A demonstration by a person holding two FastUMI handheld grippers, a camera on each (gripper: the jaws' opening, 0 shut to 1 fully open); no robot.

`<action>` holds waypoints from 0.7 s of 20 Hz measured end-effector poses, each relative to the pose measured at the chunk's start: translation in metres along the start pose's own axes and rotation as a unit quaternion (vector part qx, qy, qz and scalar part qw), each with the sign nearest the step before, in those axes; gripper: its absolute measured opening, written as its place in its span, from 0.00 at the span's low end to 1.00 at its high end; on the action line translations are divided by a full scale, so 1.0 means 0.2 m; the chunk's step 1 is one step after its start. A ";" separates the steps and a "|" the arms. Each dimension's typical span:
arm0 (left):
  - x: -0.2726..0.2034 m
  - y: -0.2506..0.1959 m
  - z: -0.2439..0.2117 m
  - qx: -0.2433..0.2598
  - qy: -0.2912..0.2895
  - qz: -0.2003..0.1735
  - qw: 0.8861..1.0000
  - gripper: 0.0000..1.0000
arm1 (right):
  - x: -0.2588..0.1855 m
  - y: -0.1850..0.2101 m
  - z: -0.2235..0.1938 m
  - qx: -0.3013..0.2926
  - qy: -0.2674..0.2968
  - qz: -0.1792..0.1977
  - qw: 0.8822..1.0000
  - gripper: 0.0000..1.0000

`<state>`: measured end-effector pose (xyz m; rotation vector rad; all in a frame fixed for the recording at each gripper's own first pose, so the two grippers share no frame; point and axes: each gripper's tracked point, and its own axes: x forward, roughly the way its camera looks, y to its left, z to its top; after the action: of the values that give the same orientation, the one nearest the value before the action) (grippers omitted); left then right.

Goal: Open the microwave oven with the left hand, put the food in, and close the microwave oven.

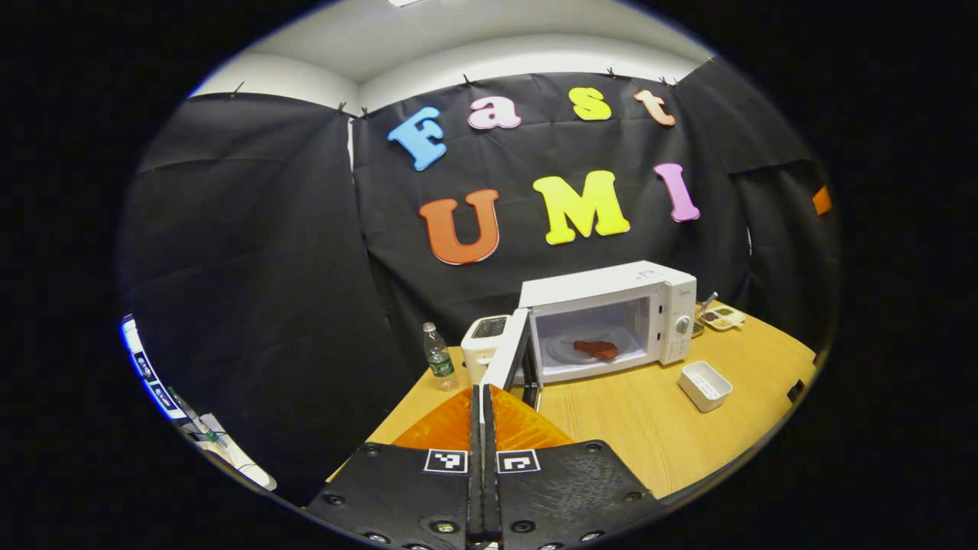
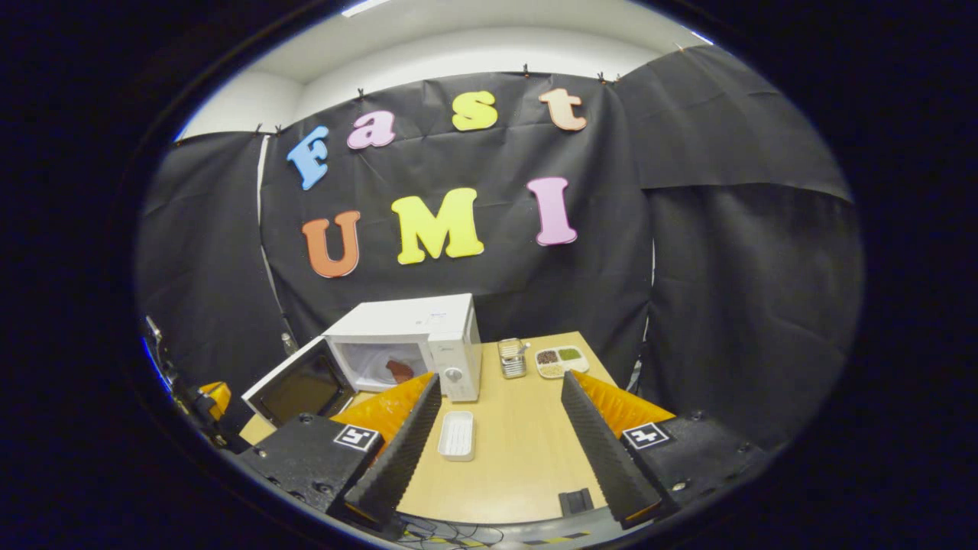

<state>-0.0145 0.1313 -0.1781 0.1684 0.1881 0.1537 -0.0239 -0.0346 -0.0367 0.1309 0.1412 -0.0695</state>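
Observation:
A white microwave stands at the back of the wooden table with its door swung open to the left. Inside, a reddish-brown piece of food lies on the white turntable plate. My left gripper is shut with nothing between its fingers; it hangs in front of the door's edge, a short way from it. My right gripper stands open and empty above the table, back from the microwave. The other gripper's orange part peeks in at the far left of the right gripper view.
A white rectangular tray lies on the table in front of the microwave. A toaster and a water bottle stand left of the microwave. A divided dish and a metal holder sit to its right.

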 end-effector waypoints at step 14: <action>0.26 0.40 -0.14 -0.049 -0.021 -0.026 0.998 0.00 | -0.09 0.24 -0.10 0.025 0.035 -0.059 0.997 1.00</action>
<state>0.0190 0.2225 -0.2005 0.0686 0.1418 0.1074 -0.0416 0.0160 -0.0485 0.1756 0.2176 -0.1859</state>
